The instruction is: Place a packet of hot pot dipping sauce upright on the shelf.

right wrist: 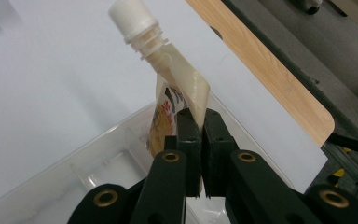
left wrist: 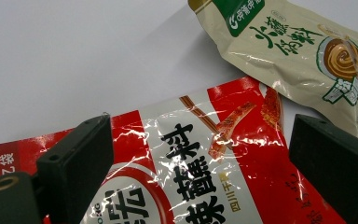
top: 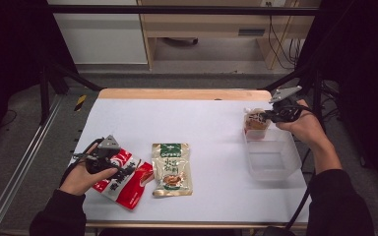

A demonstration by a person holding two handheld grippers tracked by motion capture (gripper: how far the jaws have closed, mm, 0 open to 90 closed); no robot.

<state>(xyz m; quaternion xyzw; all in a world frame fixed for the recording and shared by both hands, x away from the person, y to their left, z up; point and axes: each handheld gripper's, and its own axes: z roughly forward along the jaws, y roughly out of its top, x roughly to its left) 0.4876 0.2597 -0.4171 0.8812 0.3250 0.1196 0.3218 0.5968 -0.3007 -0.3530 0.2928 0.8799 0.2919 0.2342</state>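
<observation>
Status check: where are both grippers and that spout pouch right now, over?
Right gripper shut on spout pouch, above the clear bin. Left gripper open over red sauce packet. Beige packet beside it, nothing blocking.

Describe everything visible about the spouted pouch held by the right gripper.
The pouch is a soft cream plastic bag with printed lettering and a white screw cap on a ribbed spout. The right gripper is shut on its folded upper edge, so it hangs tilted, spout away from the camera. In the high view it sits at the far end of the clear bin, lower body orange-red.
</observation>
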